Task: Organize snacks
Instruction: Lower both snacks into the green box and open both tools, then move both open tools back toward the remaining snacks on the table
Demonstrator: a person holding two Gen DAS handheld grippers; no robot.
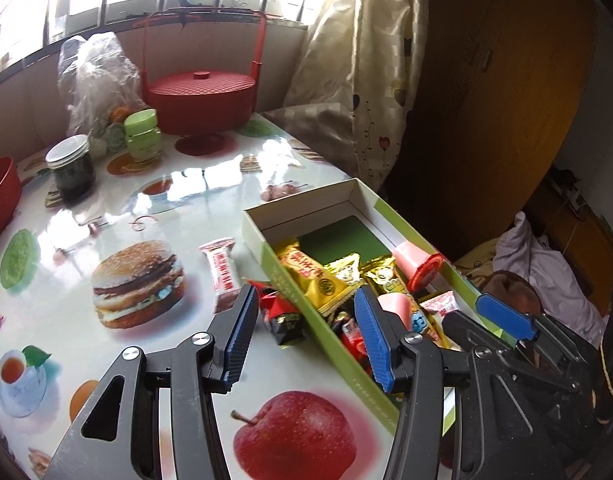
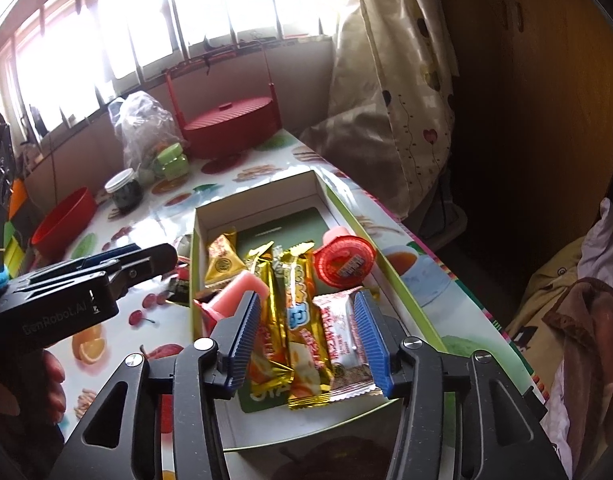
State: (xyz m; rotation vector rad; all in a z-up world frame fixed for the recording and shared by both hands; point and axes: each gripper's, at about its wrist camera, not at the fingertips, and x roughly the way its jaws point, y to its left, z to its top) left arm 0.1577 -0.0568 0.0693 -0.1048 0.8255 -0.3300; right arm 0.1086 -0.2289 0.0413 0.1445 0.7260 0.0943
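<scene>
A green and white cardboard box (image 1: 284, 294) (image 2: 402, 276) lies on the table and holds several wrapped snacks: gold bars (image 2: 298, 300), a yellow packet (image 1: 310, 276), a red-lidded cup (image 2: 344, 262) and a pink cup (image 2: 236, 294). My left gripper (image 1: 308, 334) is open over the box's left wall, above a red and black snack (image 1: 282, 314) on the table. A white and red bar (image 1: 222, 274) lies beside it. My right gripper (image 2: 306, 340) is open above the snacks in the box; a white and red bar (image 2: 340, 332) lies by its right finger.
A red lidded basket (image 1: 200, 98) stands at the back of the table with a plastic bag (image 1: 94, 80), a green jar (image 1: 142, 134) and a dark jar (image 1: 72, 168). A red bowl (image 1: 0, 200) is at the left edge. A curtain (image 1: 358, 60) hangs behind the box.
</scene>
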